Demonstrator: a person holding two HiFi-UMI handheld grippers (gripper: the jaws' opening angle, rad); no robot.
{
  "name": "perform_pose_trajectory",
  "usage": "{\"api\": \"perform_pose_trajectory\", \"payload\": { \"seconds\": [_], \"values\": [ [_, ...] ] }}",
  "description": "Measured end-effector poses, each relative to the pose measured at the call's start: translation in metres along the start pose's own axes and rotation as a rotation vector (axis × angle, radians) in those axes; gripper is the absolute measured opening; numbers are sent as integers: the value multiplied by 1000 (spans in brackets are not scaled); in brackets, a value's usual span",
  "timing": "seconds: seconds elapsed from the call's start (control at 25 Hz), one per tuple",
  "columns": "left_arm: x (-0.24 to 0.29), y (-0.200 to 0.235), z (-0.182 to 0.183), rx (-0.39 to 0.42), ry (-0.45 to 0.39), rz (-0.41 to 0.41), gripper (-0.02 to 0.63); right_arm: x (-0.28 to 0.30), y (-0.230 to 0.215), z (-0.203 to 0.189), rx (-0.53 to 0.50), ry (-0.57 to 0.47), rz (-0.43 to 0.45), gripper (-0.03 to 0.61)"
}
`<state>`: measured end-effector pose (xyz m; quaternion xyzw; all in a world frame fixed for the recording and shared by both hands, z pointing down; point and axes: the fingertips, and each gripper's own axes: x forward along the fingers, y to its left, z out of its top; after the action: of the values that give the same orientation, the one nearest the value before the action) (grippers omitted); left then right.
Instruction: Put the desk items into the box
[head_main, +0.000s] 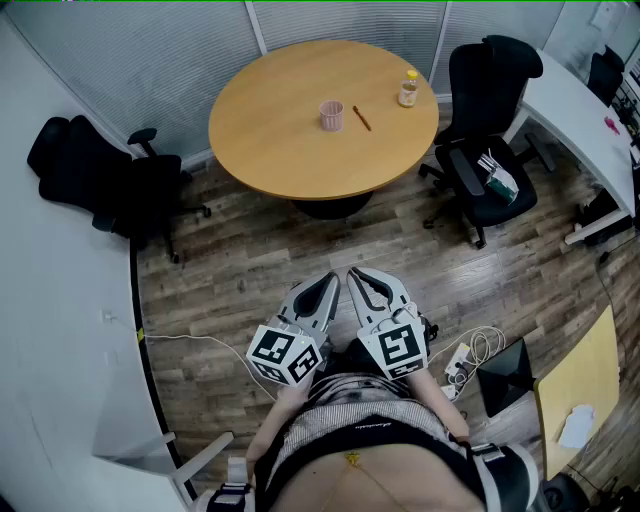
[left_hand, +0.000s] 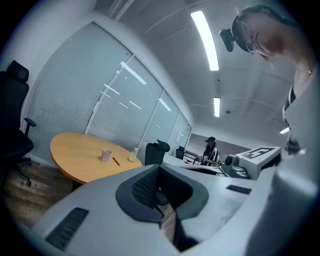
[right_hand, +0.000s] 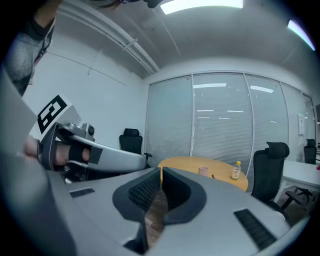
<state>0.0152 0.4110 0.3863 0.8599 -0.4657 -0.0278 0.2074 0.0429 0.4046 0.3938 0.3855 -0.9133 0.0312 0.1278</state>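
Ribbed pink cup (head_main: 331, 115), brown pencil (head_main: 361, 118) and yellow-capped bottle (head_main: 408, 89) on a round table (head_main: 270, 140) — left gripper (head_main: 322, 290) and right gripper (head_main: 362, 285) clenched, empty; only the left gripper view shows a distant person (left_hand: 210, 150).

One round table (head_main: 280, 150) carries three small things: one pink cup (head_main: 331, 115), one pencil (head_main: 361, 118) and one small bottle (head_main: 408, 89) with a yellow cap. Three black office chairs are in view: the left chair (head_main: 90, 175) and the right chair (head_main: 490, 150) beside the table, and the far chair (head_main: 604, 72) by the single white desk (head_main: 575, 105). There are two grippers, the left gripper (head_main: 328, 283) and the right gripper (head_main: 357, 277). One white power strip (head_main: 455, 362) lies on the floor, and one other person (left_hand: 210, 150) stands far off.
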Motion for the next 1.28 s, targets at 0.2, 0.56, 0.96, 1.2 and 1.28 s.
{"api": "perform_pose_trajectory", "payload": {
  "seconds": [0.2,0.56,0.96,1.2,1.28],
  "values": [
    [6,-10,-3,-1,-6,7,2,-10,-10,0,22,-41,11,31],
    [15,-20,-9,-18,-15,38,2,-17,-23,-4,17,-64,44,32],
    [27,-13,-8,-14,-4,31,2,-7,-36,-7,30,-58,28,32],
    [40,0,-3,-19,9,10,2,7,-48,-6,31,-49,-2,32],
    [45,5,0,-16,13,3,2,12,-55,-4,38,-48,-15,32]
  ]
}}
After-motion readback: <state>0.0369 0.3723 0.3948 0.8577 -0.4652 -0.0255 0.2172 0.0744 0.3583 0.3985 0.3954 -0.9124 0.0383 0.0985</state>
